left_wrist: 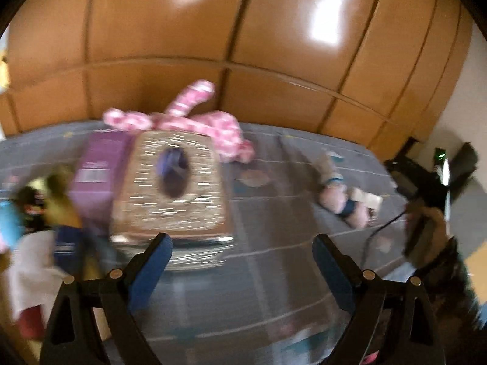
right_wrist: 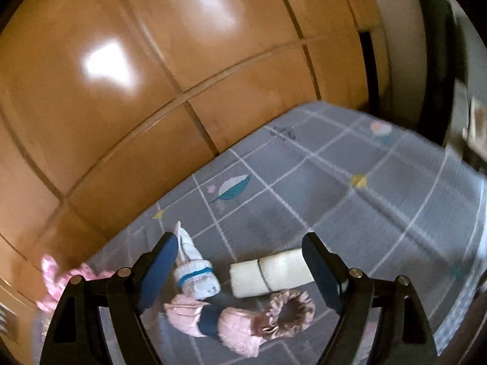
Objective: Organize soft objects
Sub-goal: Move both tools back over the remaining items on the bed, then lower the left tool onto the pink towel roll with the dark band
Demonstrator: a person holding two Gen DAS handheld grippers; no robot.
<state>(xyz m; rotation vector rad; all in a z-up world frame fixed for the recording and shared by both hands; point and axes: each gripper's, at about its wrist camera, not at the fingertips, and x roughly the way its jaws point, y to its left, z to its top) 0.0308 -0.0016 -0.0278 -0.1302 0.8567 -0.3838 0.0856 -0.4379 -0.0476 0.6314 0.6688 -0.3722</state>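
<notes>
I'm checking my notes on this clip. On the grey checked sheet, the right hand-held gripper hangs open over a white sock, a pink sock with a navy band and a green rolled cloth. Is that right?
Not quite: the rolled cloth is cream, not green, as the right wrist view shows. The rest holds: the right hand-held gripper hangs open over the white sock and the pink sock on the grey checked sheet.

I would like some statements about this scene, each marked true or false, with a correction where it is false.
1. Both grippers are open and hold nothing. True: the left gripper and the right gripper have their jaws spread with nothing between them.
2. The pink sock lies on a bare wooden floor. False: it lies on the grey checked sheet.
3. The cream roll lies beside the white sock. True.
4. The glittery box has an oval hole in its top. True.
5. The pink plush lies in front of the box, near the left gripper. False: it lies behind the box, by the wooden doors.
</notes>
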